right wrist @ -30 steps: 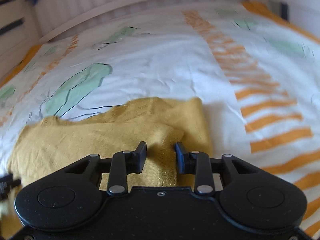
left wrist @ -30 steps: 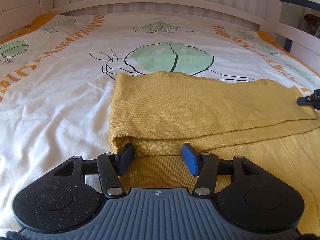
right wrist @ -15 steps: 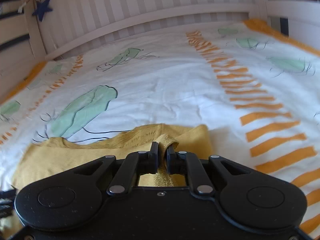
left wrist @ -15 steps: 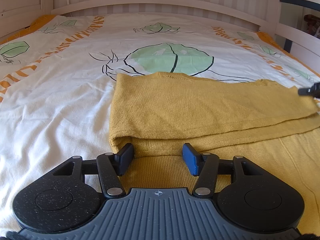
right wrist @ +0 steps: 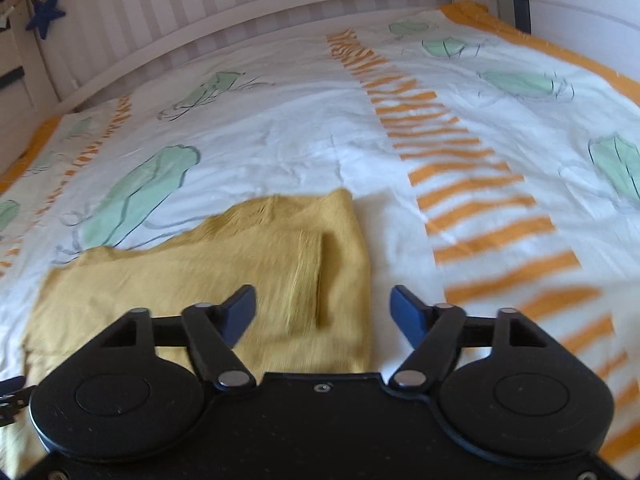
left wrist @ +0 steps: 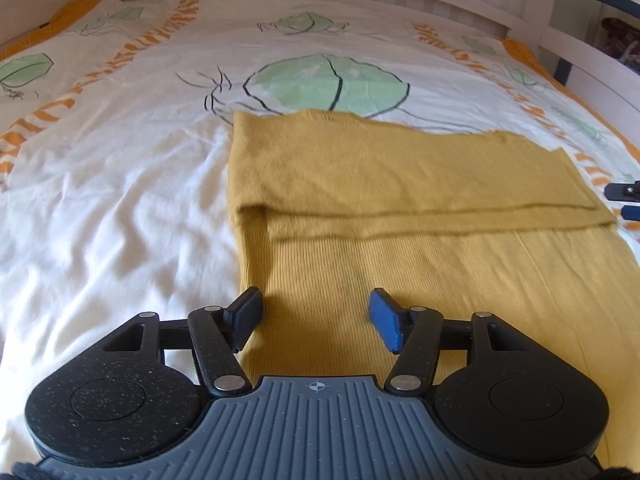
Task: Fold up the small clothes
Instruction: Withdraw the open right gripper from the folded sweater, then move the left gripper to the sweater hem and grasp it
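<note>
A mustard-yellow knit garment (left wrist: 400,208) lies flat on the bed, its far part folded over toward me along a straight edge. My left gripper (left wrist: 316,318) is open and empty, just above the garment's near left part. In the right wrist view the same garment (right wrist: 224,264) shows its right end with a small folded flap. My right gripper (right wrist: 322,314) is open wide and empty over that end. The right gripper's tips show at the right edge of the left wrist view (left wrist: 624,200).
The bed cover (left wrist: 120,208) is white with green leaf prints and orange stripes. A white slatted headboard (right wrist: 240,4) runs along the far side, and a side rail (left wrist: 592,56) on the right. A blue star (right wrist: 44,12) hangs at the far left.
My right gripper, shut on the garment's flap half a second ago, has opened and let it go. My left gripper has drawn back from the folded edge, staying open.
</note>
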The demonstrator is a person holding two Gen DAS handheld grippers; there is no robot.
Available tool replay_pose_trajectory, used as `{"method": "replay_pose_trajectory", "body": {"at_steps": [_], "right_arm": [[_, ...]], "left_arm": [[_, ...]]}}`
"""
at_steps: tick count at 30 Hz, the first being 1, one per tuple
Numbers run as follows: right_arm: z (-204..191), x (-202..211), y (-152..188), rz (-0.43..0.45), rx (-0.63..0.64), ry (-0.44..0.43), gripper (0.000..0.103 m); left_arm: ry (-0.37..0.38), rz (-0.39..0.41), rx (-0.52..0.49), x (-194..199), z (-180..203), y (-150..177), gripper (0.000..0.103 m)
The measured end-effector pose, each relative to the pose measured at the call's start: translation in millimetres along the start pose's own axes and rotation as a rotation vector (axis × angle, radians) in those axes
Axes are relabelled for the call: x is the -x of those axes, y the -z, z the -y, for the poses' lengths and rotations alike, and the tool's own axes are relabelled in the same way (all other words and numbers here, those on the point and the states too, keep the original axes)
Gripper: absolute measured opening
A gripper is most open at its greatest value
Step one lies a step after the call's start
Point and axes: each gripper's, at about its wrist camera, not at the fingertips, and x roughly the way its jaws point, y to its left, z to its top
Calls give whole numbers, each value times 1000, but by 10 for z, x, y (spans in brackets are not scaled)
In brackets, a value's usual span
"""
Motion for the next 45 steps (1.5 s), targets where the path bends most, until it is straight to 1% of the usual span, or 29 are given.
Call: {"method": "replay_pose_trajectory", "body": {"at_steps": [3, 4, 6, 7, 9, 11, 14, 17, 20, 22, 24, 25, 26, 27, 28, 30, 32, 36, 41, 43, 45], "right_arm": [[18, 189, 152, -49, -20, -34, 81], [16, 251, 202, -63, -24, -44, 82], [12, 376, 304, -91, -33, -64, 85], [11, 438, 350, -104, -38, -72, 87], [18, 569, 453, -128, -50, -84, 88], [46, 679, 548, -154, -71, -93, 89], [113, 821, 703, -204, -118, -79, 91], [178, 930, 845, -257, -166, -63, 93], [216, 978, 939, -316, -221, -77, 96], [189, 984, 993, -346, -202, -86, 99], [127, 950, 1017, -363, -157, -66, 100], [97, 918, 1023, -377, -140, -60, 103], [73, 886, 1031, -391, -123, -57, 103], [54, 849, 1042, -404, -108, -49, 103], [46, 824, 1059, -412, -97, -47, 103], [33, 794, 1064, -426, -75, -47, 103], [41, 790, 1070, -445, -58, -57, 103], [124, 801, 1066, -452, -93, -92, 103], [156, 855, 1072, -453, -123, -126, 103], [141, 882, 1083, -459, -123, -135, 103], [125, 904, 1098, -469, -114, -142, 103]], "left_arm": [[44, -42, 21, 170, -49, 102, 58], [39, -59, 28, 228, -63, 137, 60], [50, -93, 52, 312, -116, 216, 60], [60, -98, 66, 358, -143, 261, 60], [73, -110, 92, 451, -186, 356, 61], [79, -120, 89, 547, -199, 448, 61], [85, -139, 70, 666, -177, 571, 63], [92, -156, 66, 749, -158, 685, 67], [91, -179, 76, 798, -129, 780, 72], [95, -180, 65, 806, -89, 820, 82], [91, -175, 37, 793, -39, 849, 86], [84, -174, 27, 785, -14, 863, 89], [85, -173, 24, 769, 1, 865, 92], [96, -170, 29, 763, 15, 879, 99], [103, -168, 38, 739, 16, 882, 102], [96, -160, 64, 704, 19, 893, 102], [90, -158, 68, 684, 27, 887, 102], [92, -163, 53, 702, 43, 896, 102], [107, -220, 32, 787, 51, 896, 101], [112, -236, 3, 867, 61, 919, 101], [123, -263, -2, 937, 46, 947, 101]]}}
